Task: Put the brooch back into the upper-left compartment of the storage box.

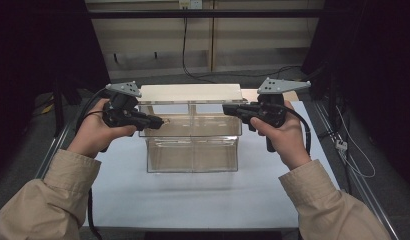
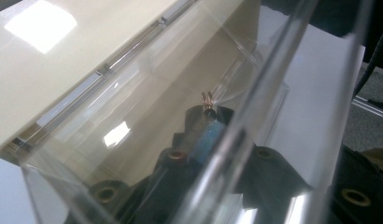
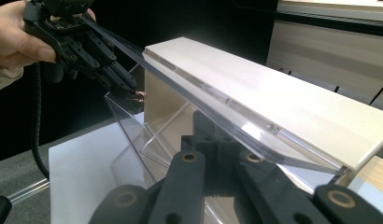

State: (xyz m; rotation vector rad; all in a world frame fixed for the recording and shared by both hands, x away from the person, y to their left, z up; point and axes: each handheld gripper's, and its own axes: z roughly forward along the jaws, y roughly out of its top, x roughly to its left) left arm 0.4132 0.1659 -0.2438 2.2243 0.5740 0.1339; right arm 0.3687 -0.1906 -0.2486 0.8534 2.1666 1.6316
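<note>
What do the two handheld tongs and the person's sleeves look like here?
Both tongs, left and right, are black, pistol-shaped tools built from linked bars with brass-coloured pivot rings. Each carries a grey three-cornered plate dotted with small holes on top and trails a black cable. The person wears beige sleeves with gathered cuffs.

We see a white surface (image 1: 193, 195); the clear box (image 1: 193, 152) with its cream lid stands toward its far edge.
</note>
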